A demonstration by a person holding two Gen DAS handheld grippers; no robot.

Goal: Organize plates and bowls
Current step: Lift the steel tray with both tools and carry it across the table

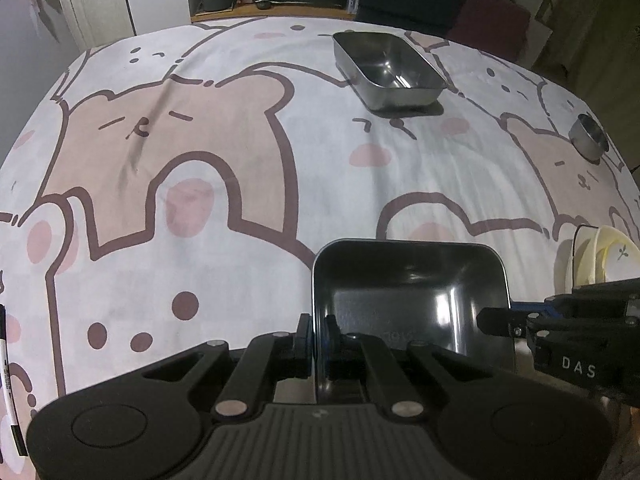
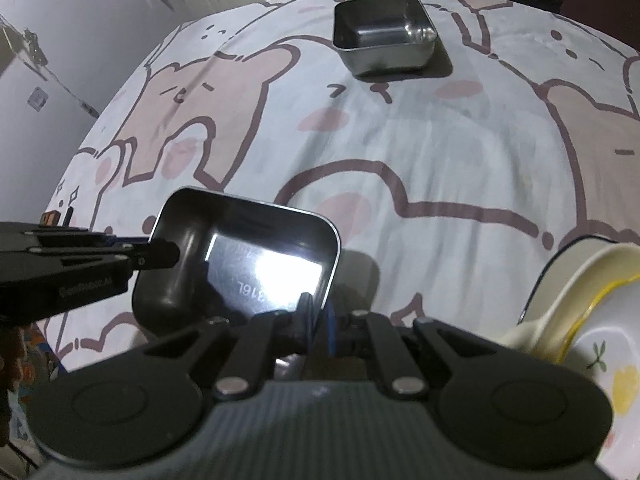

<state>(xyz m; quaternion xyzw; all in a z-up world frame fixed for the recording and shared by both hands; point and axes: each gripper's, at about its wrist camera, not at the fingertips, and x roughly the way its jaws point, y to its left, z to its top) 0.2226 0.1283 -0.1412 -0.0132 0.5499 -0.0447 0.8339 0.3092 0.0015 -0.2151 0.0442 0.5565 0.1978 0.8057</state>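
Observation:
A rectangular steel tray (image 1: pixel 408 292) is held just above the bear-print tablecloth. My left gripper (image 1: pixel 316 332) is shut on its left wall. My right gripper (image 2: pixel 316 320) is shut on its right wall and shows at the tray's right side in the left wrist view (image 1: pixel 496 320). The tray also shows in the right wrist view (image 2: pixel 240 260), with the left gripper (image 2: pixel 160 254) at its left wall. A second steel tray (image 1: pixel 390 70) stands at the far side of the table and shows in the right wrist view (image 2: pixel 384 36). Cream plates and bowls (image 2: pixel 580 312) stand on edge at the near right.
A small round steel bowl (image 1: pixel 588 136) sits near the right table edge. The cream plates (image 1: pixel 600 256) stand in a dark wire rack. Cabinets and a dark sofa lie beyond the table's far edge.

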